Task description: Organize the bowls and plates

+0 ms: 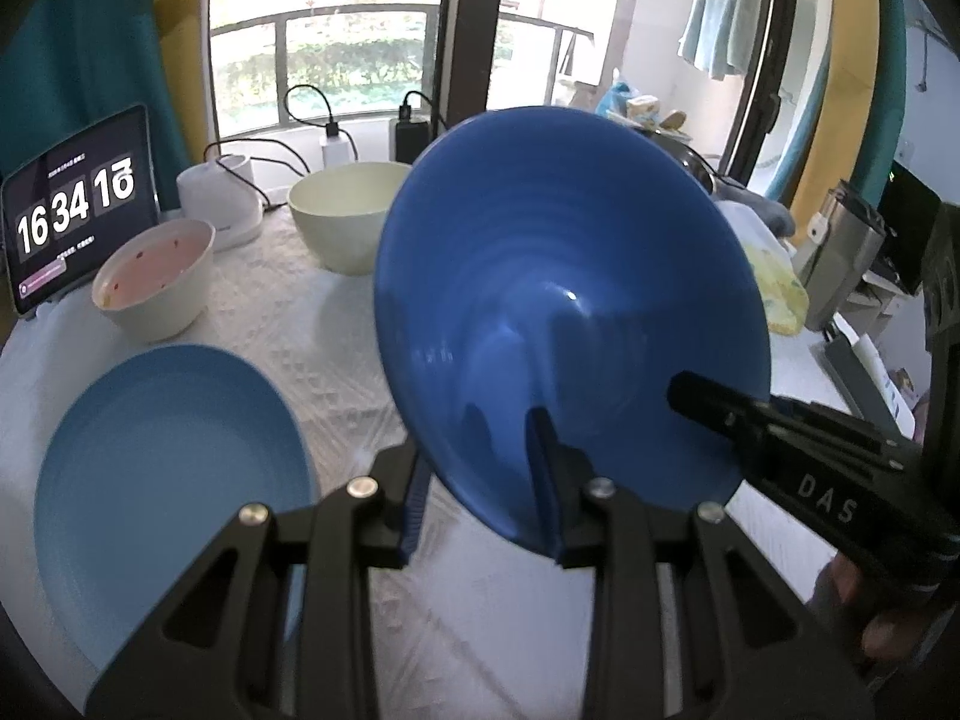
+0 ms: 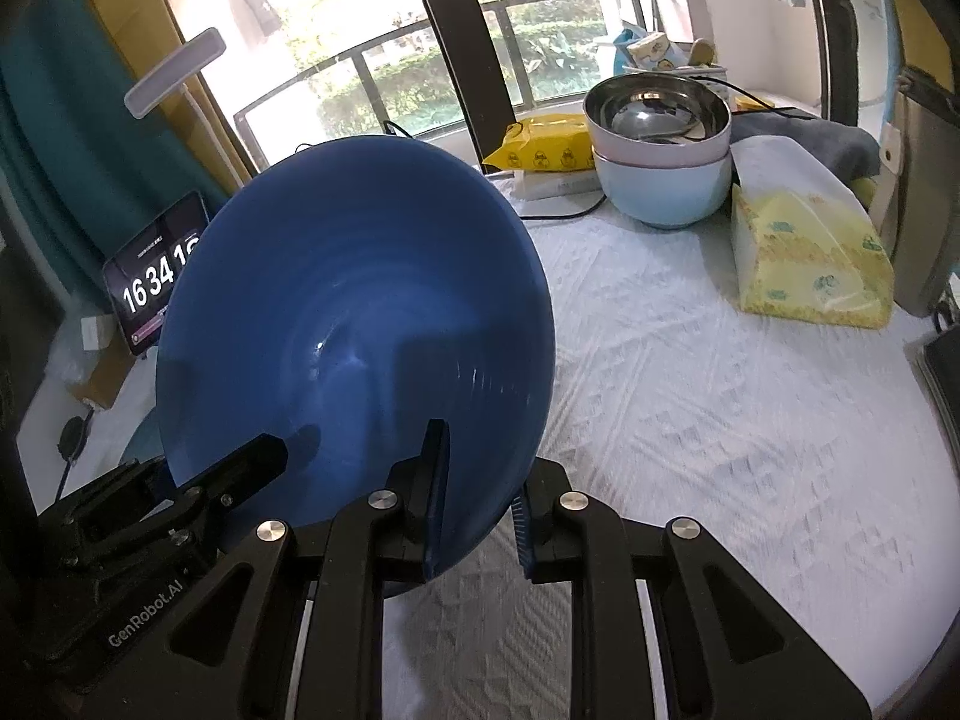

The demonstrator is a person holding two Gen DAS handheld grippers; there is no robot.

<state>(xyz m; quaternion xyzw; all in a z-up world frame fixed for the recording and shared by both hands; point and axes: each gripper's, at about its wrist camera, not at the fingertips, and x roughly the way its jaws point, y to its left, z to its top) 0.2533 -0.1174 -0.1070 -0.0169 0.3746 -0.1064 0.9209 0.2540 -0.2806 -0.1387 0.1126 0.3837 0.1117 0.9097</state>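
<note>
A dark blue ribbed bowl [image 1: 558, 276] hangs tilted above the table, its inside facing both cameras. My left gripper [image 1: 480, 441] is shut on its lower rim, one finger inside the bowl and one behind the wall. My right gripper [image 2: 480, 462] grips the same bowl [image 2: 360, 312] at the rim a little further along; its finger [image 1: 702, 396] shows inside the bowl in the left wrist view. A light blue plate [image 1: 168, 480] lies on the table at lower left. Behind it stand a white bowl with a pink inside [image 1: 156, 282] and a cream bowl [image 1: 345, 213].
A tablet showing a clock [image 1: 78, 210] leans at the far left, with a white device and cables beside it. At the back right a steel bowl [image 2: 657, 108] sits nested on a pale blue bowl [image 2: 666, 195]. A yellow tissue pack [image 2: 804, 252] and a wipes pack [image 2: 540, 150] lie nearby.
</note>
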